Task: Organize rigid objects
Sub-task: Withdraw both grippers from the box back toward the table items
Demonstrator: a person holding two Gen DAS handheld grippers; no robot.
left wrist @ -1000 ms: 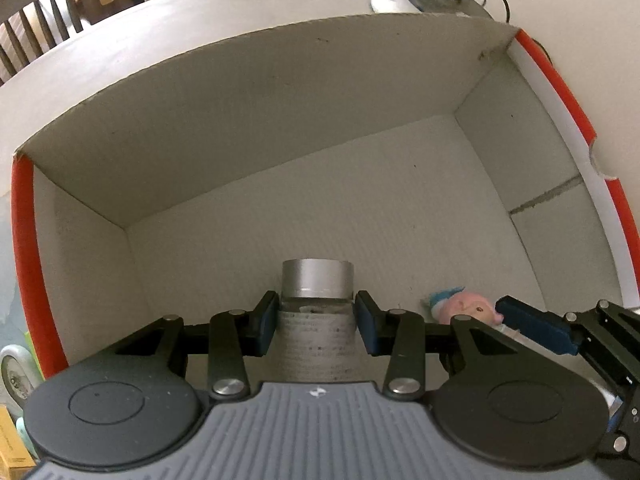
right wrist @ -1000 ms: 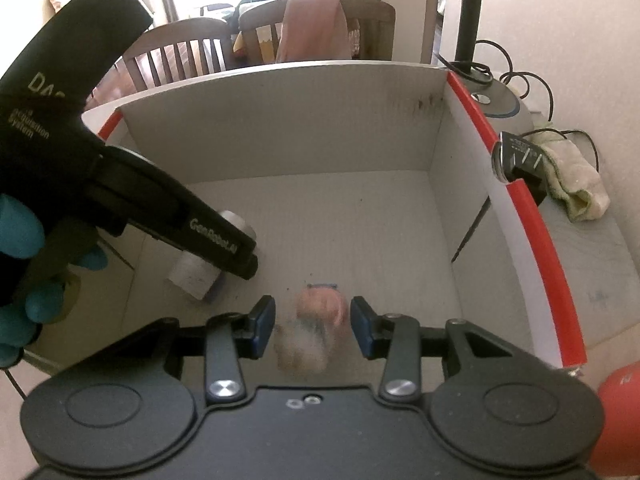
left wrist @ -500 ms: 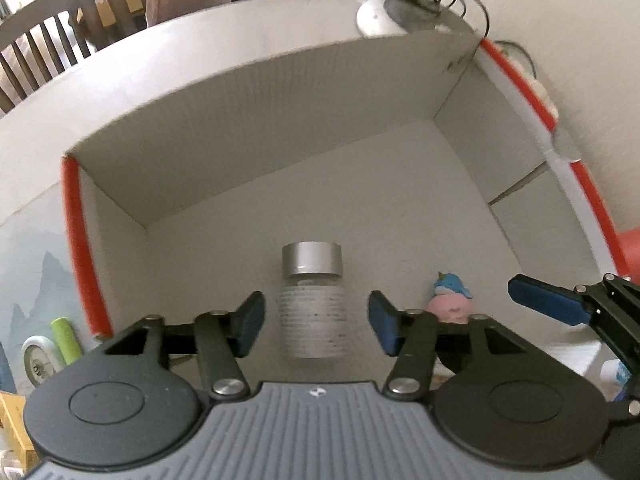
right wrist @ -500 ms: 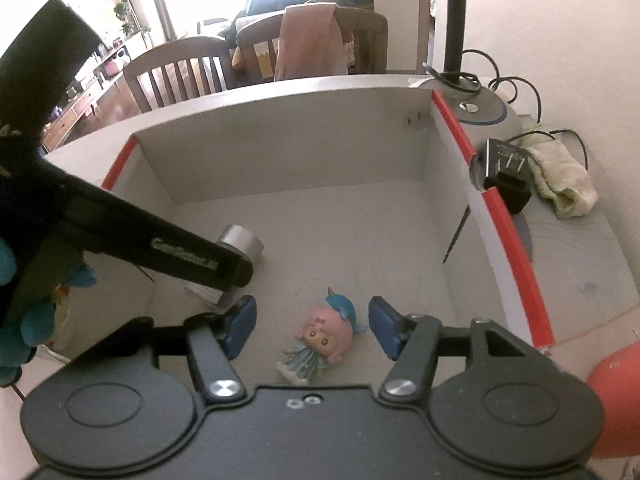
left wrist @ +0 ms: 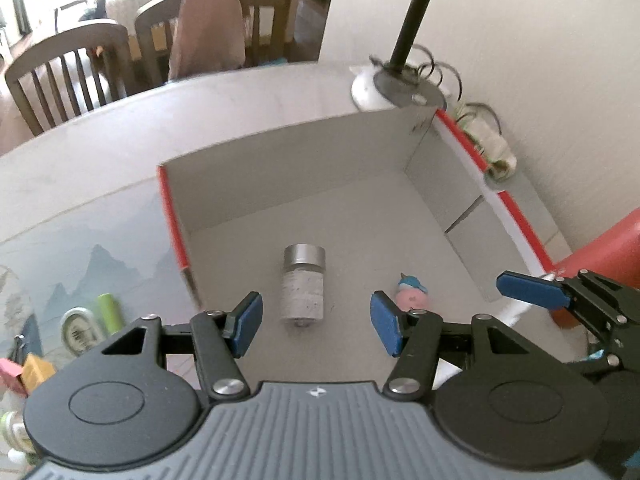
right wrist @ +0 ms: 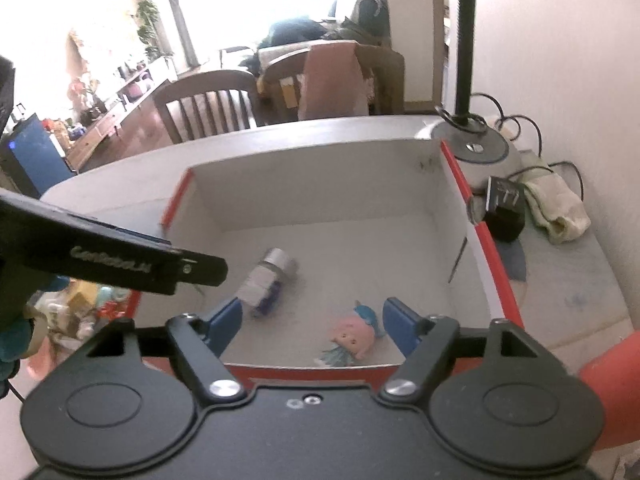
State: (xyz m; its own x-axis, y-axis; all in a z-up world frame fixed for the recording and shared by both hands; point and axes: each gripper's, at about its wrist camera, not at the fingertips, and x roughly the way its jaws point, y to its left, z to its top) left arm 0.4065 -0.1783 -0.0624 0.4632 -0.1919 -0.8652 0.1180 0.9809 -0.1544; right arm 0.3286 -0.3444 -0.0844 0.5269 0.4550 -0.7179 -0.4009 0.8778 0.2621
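A small jar (left wrist: 303, 286) with a silver cap and a white label lies on the floor of the white box with the red rim (left wrist: 280, 184). To its right lies a pink doll with blue hair (left wrist: 414, 294). My left gripper (left wrist: 316, 326) hangs open above the jar, touching nothing. In the right wrist view the jar (right wrist: 267, 280) and the doll (right wrist: 354, 336) lie apart in the box (right wrist: 312, 184). My right gripper (right wrist: 313, 326) is over the near rim, its jaws opening and nothing between them. One of its fingers (left wrist: 528, 290) shows at the right.
A lamp base (right wrist: 476, 148) with cables, a black plug (right wrist: 504, 208) and a cloth (right wrist: 556, 208) lie right of the box. A red object (left wrist: 608, 248) stands at the near right. A green tube (left wrist: 108, 312) and a round tin (left wrist: 80, 330) lie left of the box. Chairs (left wrist: 68, 76) stand behind.
Both grippers opened, let go of the jar and the doll, and rose back out of the box. The jar and the doll stay on the box floor.
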